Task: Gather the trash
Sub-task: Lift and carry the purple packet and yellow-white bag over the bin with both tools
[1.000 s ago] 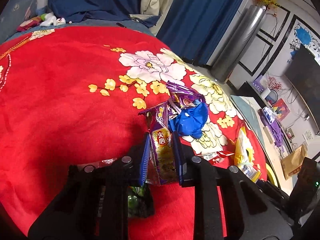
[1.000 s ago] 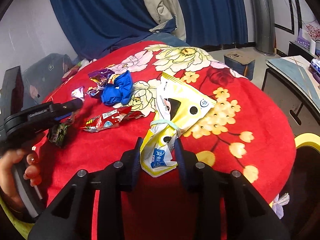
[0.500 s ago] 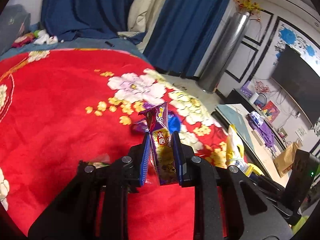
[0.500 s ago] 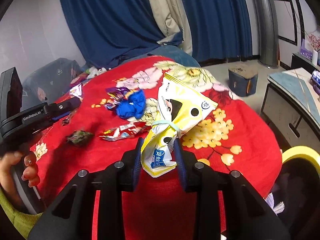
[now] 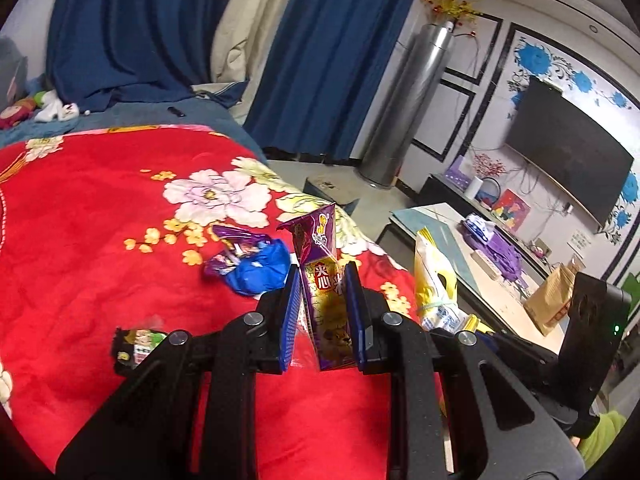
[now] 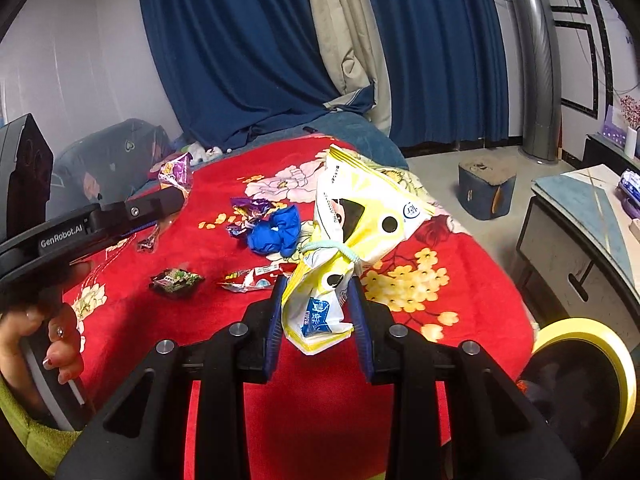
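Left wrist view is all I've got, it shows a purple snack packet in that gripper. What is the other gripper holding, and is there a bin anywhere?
Observer: The right gripper is shut on a yellow and white snack bag, tied round the middle with a pale green band.
Operator: And the bin?
Observer: A yellow-rimmed bin with a dark inside sits at the lower right of the right wrist view, beside the red blanket.
Operator: Anything left on the blanket that I can't see?
Observer: Yes, a red and white wrapper lies flat just beyond the right gripper, near the dark green wrapper.
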The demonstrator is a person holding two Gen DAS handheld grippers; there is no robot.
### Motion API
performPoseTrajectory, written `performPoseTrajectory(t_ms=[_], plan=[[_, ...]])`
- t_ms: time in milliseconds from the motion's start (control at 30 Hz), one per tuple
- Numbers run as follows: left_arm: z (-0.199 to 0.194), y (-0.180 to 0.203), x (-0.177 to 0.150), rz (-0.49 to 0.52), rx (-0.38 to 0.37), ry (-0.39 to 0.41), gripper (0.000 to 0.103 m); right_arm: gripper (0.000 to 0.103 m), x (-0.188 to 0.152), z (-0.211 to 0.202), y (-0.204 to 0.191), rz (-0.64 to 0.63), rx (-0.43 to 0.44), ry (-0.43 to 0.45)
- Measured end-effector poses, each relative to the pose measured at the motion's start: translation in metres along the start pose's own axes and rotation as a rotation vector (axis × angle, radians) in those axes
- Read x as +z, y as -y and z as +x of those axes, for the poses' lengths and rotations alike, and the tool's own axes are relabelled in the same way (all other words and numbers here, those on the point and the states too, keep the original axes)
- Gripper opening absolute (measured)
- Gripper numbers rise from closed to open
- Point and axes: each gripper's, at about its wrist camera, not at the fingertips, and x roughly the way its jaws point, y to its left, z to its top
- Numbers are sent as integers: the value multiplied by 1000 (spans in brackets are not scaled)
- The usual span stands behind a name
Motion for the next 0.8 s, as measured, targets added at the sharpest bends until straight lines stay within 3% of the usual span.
performPoseTrajectory(t_ms=[800], plan=[[18,83,-28,160,-134,-56,16,29,-20,-57,84,117,-163,56]])
